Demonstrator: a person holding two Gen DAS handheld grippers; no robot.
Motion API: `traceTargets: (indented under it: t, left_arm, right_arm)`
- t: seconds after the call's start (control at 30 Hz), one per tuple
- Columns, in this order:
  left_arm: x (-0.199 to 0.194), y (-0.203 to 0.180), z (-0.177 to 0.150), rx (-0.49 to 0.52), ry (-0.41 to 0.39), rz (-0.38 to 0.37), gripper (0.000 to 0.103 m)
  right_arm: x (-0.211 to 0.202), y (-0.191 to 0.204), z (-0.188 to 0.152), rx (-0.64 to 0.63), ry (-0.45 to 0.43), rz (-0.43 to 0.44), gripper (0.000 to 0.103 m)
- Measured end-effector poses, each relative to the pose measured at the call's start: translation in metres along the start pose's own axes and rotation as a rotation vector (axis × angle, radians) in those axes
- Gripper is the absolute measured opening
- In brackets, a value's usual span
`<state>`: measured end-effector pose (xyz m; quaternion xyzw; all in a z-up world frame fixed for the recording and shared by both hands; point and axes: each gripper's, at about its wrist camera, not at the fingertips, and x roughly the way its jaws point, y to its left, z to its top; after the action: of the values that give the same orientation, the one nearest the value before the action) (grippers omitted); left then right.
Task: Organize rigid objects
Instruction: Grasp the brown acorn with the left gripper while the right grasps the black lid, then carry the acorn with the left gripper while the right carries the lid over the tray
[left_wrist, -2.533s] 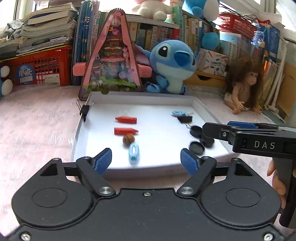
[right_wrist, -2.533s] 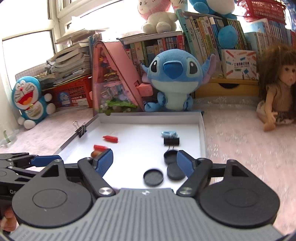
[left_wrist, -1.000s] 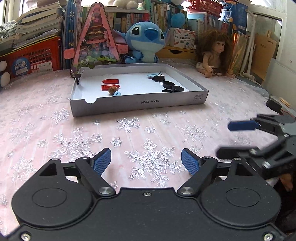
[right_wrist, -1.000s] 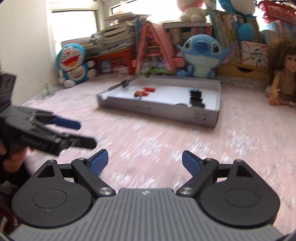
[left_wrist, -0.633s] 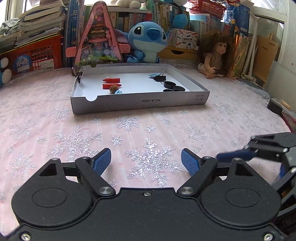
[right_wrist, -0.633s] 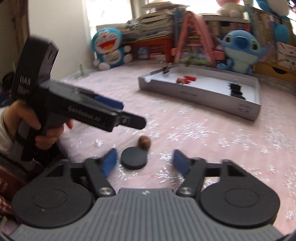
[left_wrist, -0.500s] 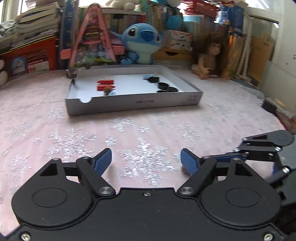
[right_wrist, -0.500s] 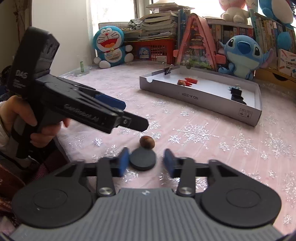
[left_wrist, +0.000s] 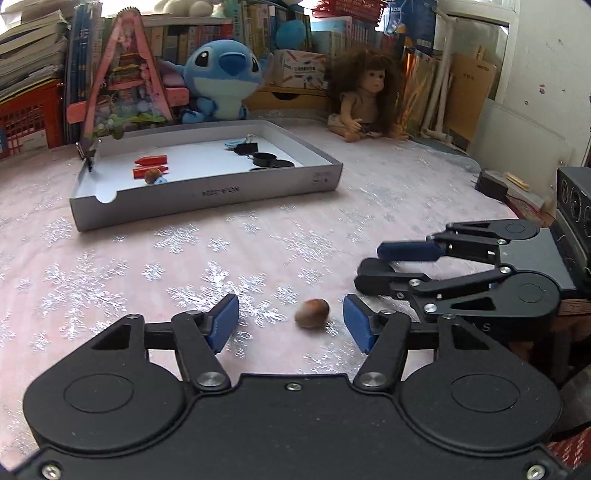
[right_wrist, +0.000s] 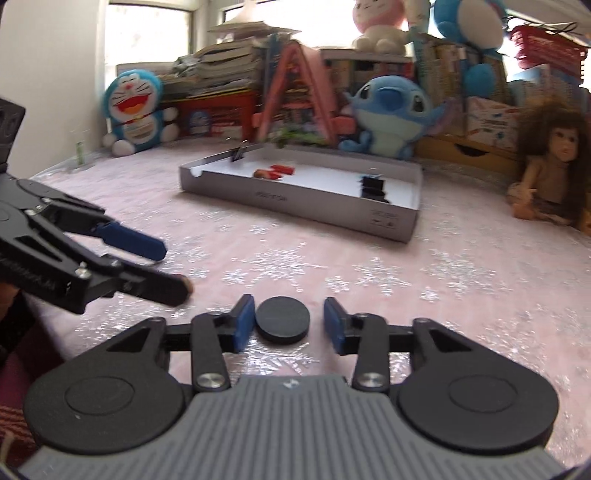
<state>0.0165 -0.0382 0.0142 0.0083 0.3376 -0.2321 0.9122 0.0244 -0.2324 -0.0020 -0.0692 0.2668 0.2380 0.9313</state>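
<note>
Tongs of the left gripper (left_wrist: 290, 326) are held apart above the near edge of the counter (left_wrist: 221, 258), which is covered with a pink cloth printed with silver snowflakes. A small brown rounded nut (left_wrist: 312, 313) is seen lying on the cloth between the blue pads, touched by neither; these tongs have just been closing. Tongs of the right gripper (right_wrist: 289, 325) are likewise parted, having just been opening, and a flat round black disc (right_wrist: 283, 320) is set on the cloth between them. The disc lies just beside the left pad (right_wrist: 243, 323), and whether it is touched cannot be told; a clear gap is kept from the right pad. Both grippers are placed side by side near the same edge, each being visible in the other's view.

Toward the far side of the counter a shallow grey cardboard tray with a white floor (left_wrist: 207, 192) is found. In it are seen two red crayon-like pieces (left_wrist: 150, 161), a second brown nut (left_wrist: 151, 176), a black binder clip (left_wrist: 245, 148) and further black discs (left_wrist: 265, 159). Behind the tray a blue plush toy (left_wrist: 221, 79) and a long-haired doll (left_wrist: 364, 99) are seated against crowded bookshelves.
</note>
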Motion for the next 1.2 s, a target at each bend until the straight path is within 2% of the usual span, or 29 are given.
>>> traceTargets:
  t: [0.13,0.27,0.4,0.47,0.57,0.63,0.93,1.07,1.2]
  left_arm:
    - [0.003,-0.003,-0.004,-0.02,-0.002,0.019,0.05]
    - [0.001,-0.009,-0.008,-0.028,-0.039,0.088,0.04]
    - [0.001,-0.011,-0.012,-0.083,-0.06,0.117,0.035]
    - [0.002,-0.013,-0.013,-0.079,-0.071,0.136,0.03]
    - [0.0,-0.016,-0.014,-0.062,-0.083,0.15,0.019]
    - [0.0,-0.017,-0.015,-0.051,-0.084,0.159,0.018]
    - [-0.003,0.004,-0.003,-0.082,-0.097,0.209,0.018]
    - [-0.003,0.027,0.011,-0.131,-0.092,0.256,0.018]
    - [-0.004,0.048,0.024,-0.198,-0.095,0.264,0.018]
  right_arm:
    - [-0.001,0.004,-0.007,0.001,-0.04,-0.066,0.062]
    - [-0.005,0.013,-0.017,0.013,-0.089,-0.151,0.062]
    - [-0.006,0.02,-0.022,0.057,-0.117,-0.198,0.062]
    - [-0.005,0.022,-0.022,0.073,-0.123,-0.208,0.062]
    - [-0.005,0.024,-0.022,0.06,-0.124,-0.2,0.046]
    - [-0.005,0.026,-0.021,0.045,-0.12,-0.196,0.038]
    - [-0.009,0.017,-0.007,0.053,-0.141,-0.233,0.037]
    - [-0.007,0.007,0.004,0.074,-0.138,-0.242,0.037]
    - [-0.002,-0.006,0.016,0.135,-0.125,-0.237,0.037]
